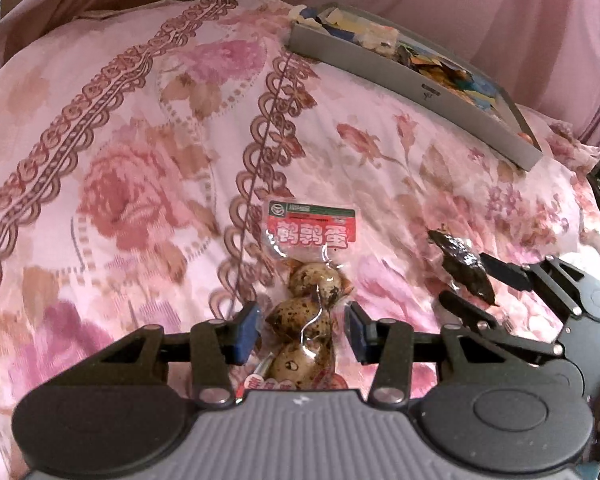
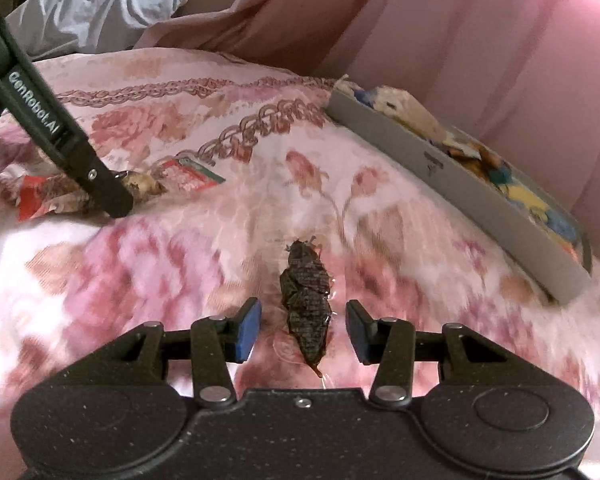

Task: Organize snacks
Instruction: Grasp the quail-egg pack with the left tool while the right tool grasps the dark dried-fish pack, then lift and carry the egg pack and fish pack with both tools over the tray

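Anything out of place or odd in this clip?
Two snacks lie loose on the bedspread instead of in the gray tray: a quail egg pack and a dark vacuum-sealed snack. Nothing looks spilled or torn.

I am working in a home bedroom: floral bedsheet (image 1: 140, 128) underneath, pink curtain (image 2: 480, 40) behind, white pillow (image 2: 112, 0) beside it.
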The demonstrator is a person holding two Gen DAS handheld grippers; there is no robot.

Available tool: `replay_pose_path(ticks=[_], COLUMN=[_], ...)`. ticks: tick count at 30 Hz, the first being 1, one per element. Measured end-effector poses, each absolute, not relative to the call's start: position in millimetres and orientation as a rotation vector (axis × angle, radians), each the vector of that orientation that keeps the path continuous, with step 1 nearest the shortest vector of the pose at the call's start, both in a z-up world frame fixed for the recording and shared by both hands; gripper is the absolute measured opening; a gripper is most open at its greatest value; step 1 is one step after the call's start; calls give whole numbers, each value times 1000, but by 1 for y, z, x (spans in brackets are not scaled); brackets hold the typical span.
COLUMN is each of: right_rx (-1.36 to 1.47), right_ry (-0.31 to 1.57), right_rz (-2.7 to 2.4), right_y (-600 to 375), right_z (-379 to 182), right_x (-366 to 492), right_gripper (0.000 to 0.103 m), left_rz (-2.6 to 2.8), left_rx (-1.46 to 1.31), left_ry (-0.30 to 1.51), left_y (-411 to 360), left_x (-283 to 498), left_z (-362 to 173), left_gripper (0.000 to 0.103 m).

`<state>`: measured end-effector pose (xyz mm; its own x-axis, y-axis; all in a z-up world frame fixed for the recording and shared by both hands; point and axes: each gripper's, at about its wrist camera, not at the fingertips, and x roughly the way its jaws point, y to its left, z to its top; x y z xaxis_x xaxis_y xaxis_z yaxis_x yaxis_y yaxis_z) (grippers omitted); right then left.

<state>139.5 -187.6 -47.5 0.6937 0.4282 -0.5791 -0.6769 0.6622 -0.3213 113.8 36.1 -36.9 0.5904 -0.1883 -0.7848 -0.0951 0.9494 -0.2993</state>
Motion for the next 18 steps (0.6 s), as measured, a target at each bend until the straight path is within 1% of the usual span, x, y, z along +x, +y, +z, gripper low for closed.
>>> replay_pose_path(ticks=[10,18], right_rx=[-572,-551], right_ry=[451,416], right_rz=[571,497], right_y=[-213,-235], right_z=[-34,-18], right_x=[94,92], right_gripper=[48,48], left_rz=[-97,-129], left_rx=[-394,-390], left_ry=[929,863], left_y=[14,3], left_x=[104,121], left_z=[-27,-11], left_gripper=[50,50])
